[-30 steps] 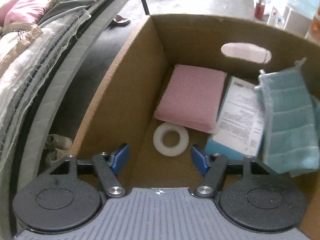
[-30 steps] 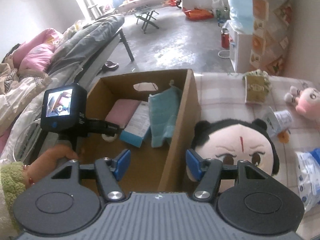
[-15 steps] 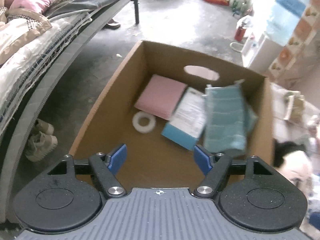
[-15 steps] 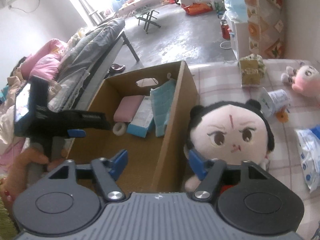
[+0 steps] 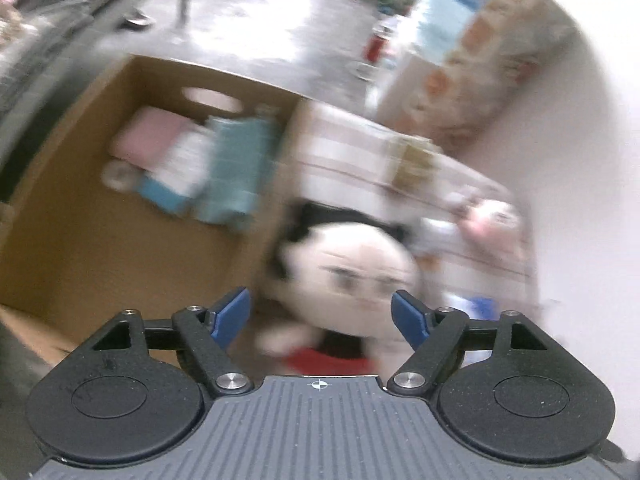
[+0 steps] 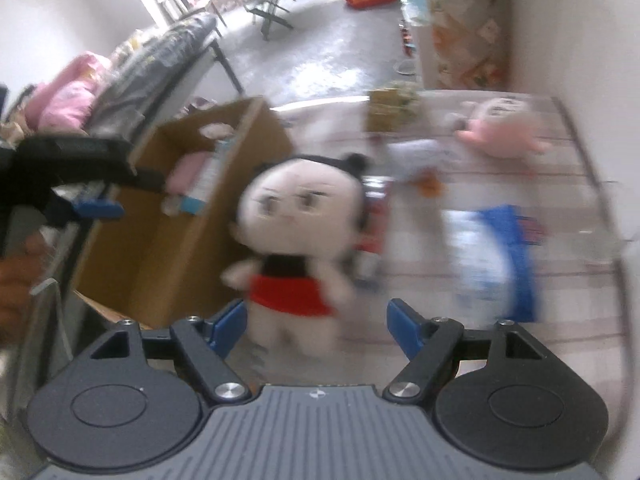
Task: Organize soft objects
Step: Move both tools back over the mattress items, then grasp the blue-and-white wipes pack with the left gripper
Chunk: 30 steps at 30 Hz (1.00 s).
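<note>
The left gripper (image 5: 321, 316) hangs over the plush doll (image 5: 352, 272), its jaws opening with nothing pressed between the blue pads; the right gripper (image 6: 316, 322) is spread wide and grips nothing, the doll's (image 6: 298, 232) legs just ahead of it. The doll, black-haired with a red skirt, lies on the checked bedcover (image 6: 460, 292) right beside the cardboard box (image 5: 100, 240), which holds a pink cloth (image 5: 146, 140) and a teal towel (image 5: 236, 168); a pink plush (image 6: 500, 130) lies farther off.
</note>
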Motion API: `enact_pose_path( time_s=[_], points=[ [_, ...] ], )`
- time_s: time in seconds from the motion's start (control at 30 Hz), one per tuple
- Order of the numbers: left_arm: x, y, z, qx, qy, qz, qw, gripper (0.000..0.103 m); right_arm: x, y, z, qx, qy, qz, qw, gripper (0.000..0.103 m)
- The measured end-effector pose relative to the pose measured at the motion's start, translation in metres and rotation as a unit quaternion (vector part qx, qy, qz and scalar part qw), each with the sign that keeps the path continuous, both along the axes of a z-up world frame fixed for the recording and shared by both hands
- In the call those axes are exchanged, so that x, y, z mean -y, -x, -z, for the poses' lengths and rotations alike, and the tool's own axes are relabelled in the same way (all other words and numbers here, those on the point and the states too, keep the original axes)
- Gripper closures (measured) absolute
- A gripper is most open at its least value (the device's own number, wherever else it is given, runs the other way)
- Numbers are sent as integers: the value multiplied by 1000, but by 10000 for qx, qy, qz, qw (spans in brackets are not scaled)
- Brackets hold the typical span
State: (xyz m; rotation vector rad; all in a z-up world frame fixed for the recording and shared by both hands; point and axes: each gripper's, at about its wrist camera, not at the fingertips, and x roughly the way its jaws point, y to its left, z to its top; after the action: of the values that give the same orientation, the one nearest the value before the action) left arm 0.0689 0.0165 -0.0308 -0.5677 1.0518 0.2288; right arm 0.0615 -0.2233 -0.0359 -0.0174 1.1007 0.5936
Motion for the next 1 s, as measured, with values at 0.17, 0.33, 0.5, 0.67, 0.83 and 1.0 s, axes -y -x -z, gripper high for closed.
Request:
enact_pose_path(
  time_s=[0.17,0.33,0.5,0.67,0.83,1.0],
  points=[
    [67,-41,24,-148,1016,547,9932,22,67,-23,7,310,341,104,9989,16],
    [124,-88,60,-500,1211,1025,9861,22,105,-58,46,242,359,196,9989,16],
    [152,-120,95,-876,1186,1252,9811,22,109,-79,89,-193,-10,100,9998,15],
    [173,-146,123,-1287,925,1414,9772,21,102,-94,119,-377,-73,-53,9992,14],
    [190,-168,145,-1695,709,1554,9706,18,90,-87,123,-194,36,-400,9990,10],
    [205,-180,159,-1994,493,1606,9654,15,76,-73,122,131,325,-939,9950,9]
  ],
)
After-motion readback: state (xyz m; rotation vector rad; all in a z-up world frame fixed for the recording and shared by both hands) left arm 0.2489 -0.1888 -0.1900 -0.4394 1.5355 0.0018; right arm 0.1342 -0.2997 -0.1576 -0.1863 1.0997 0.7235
